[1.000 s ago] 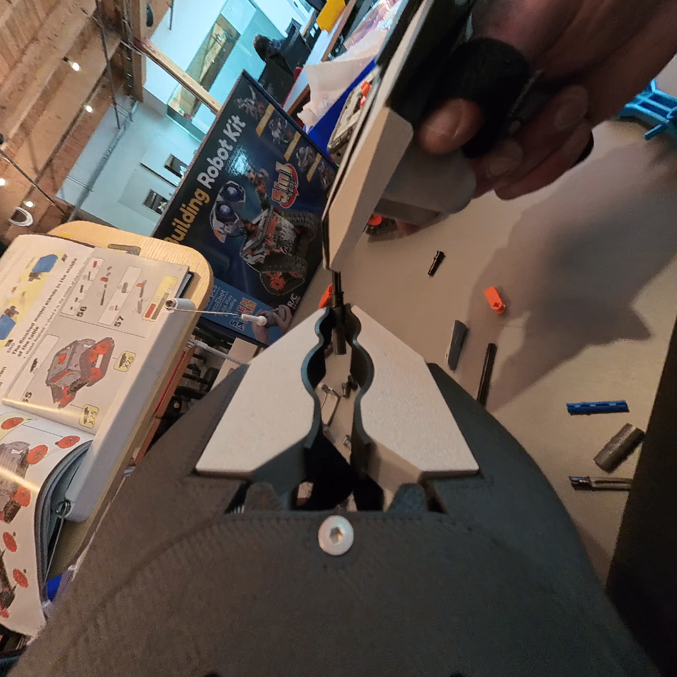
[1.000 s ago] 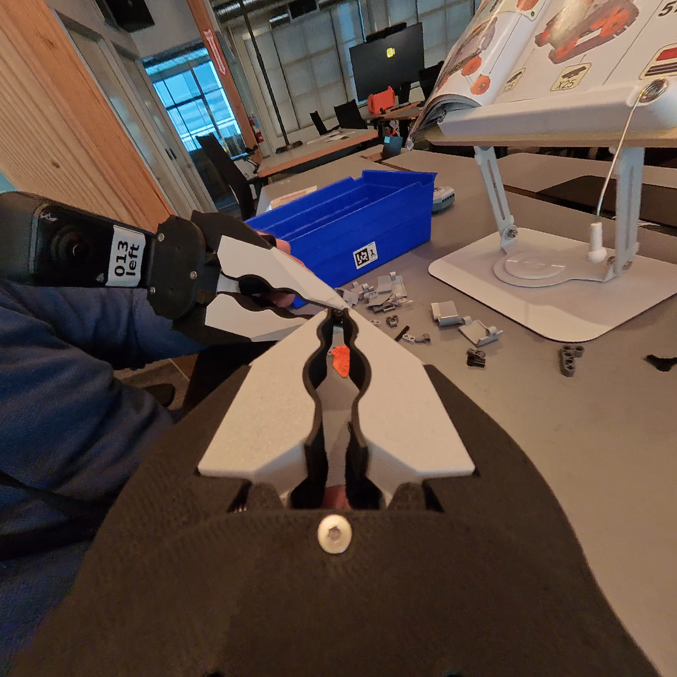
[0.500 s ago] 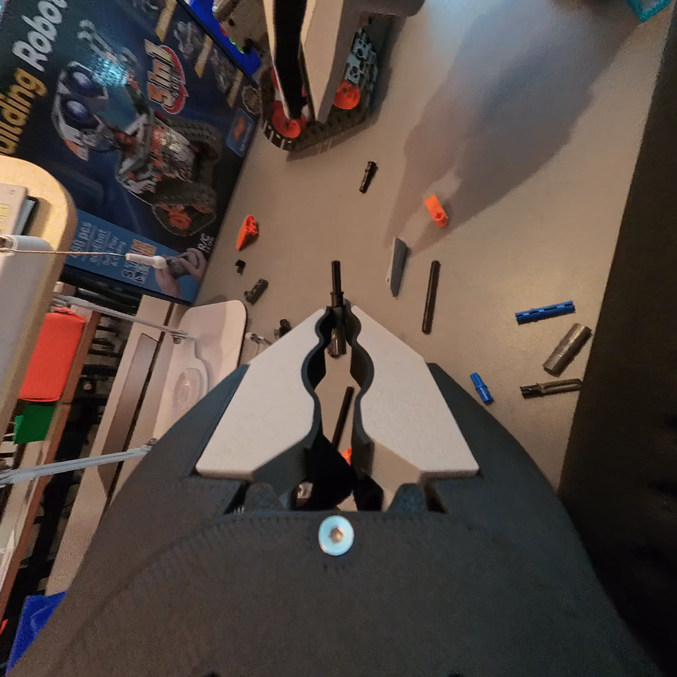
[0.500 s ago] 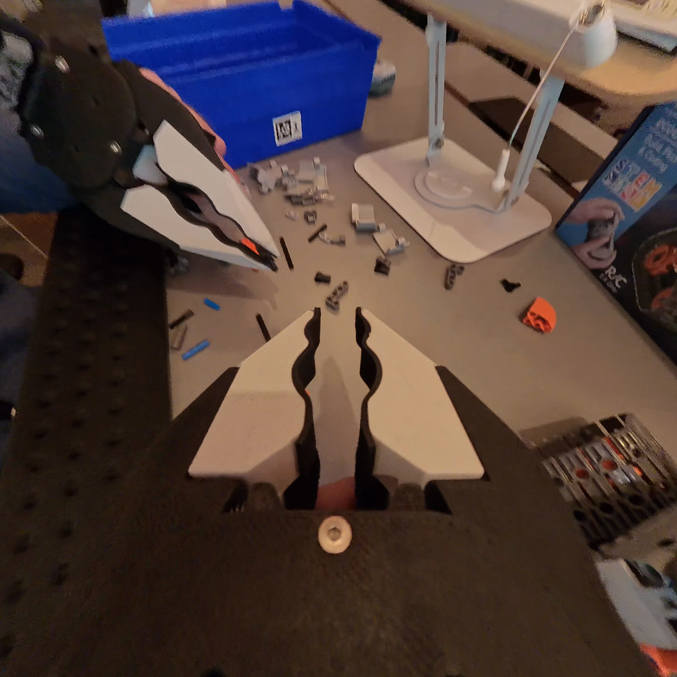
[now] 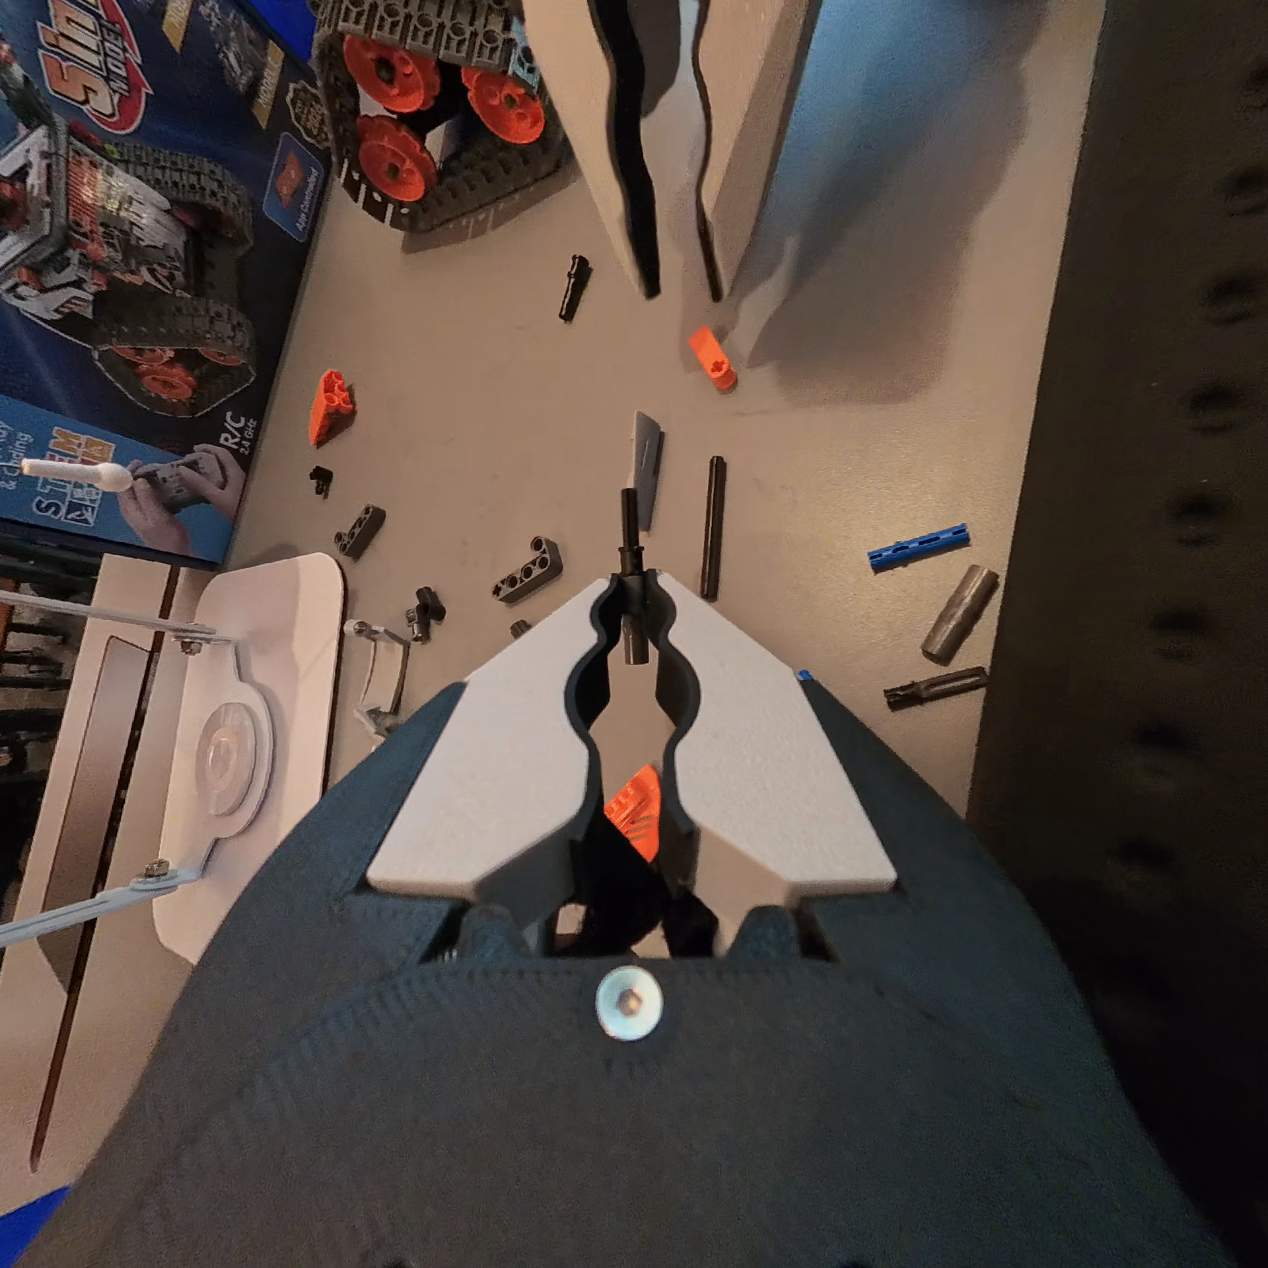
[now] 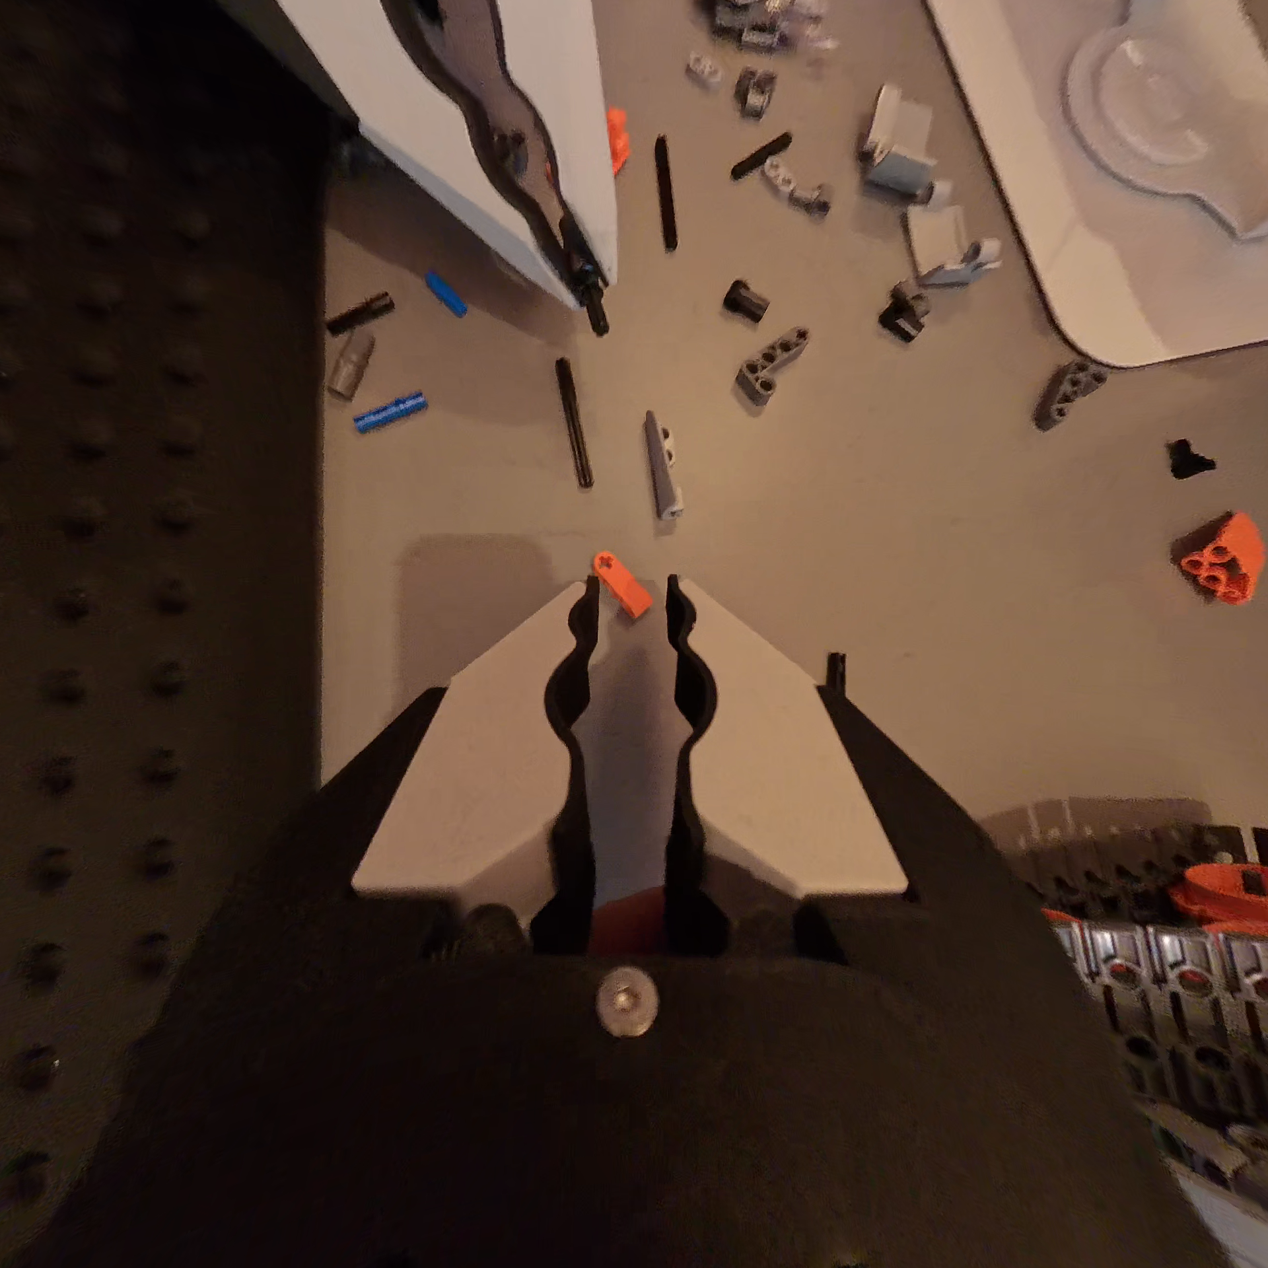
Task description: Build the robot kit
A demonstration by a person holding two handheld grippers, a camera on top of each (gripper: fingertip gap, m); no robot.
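The left tongs (image 5: 635,583) are closed on a black pin (image 5: 631,549), which pokes out past the tips above the grey worktop (image 5: 823,480). Behind the grip, between the two fingers, an orange ribbed piece (image 5: 635,809) shows; whether it lies on the worktop or is caught there cannot be told. The right tongs (image 6: 630,583) stand apart with nothing between them, tips low over the worktop, and a small orange connector (image 6: 622,584) lies right at the gap, closer to the left-hand tip; contact cannot be told.

No bin or tray shows in either view. Just beyond the orange connector lie a grey wedge piece (image 6: 662,466) and a long black axle (image 6: 573,422), side by side. Toward the dark studded board (image 6: 158,480) lie a blue pin (image 6: 390,412), a grey sleeve (image 6: 350,364) and a short blue peg (image 6: 446,294). An orange angled block (image 6: 1221,566) sits well off to the other side, near the white base of a stand (image 6: 1070,226). A tracked model with orange wheels (image 5: 439,103) stands beside a printed kit box (image 5: 137,274). A short black pin (image 5: 573,288) lies between the model and the right tongs' tips.
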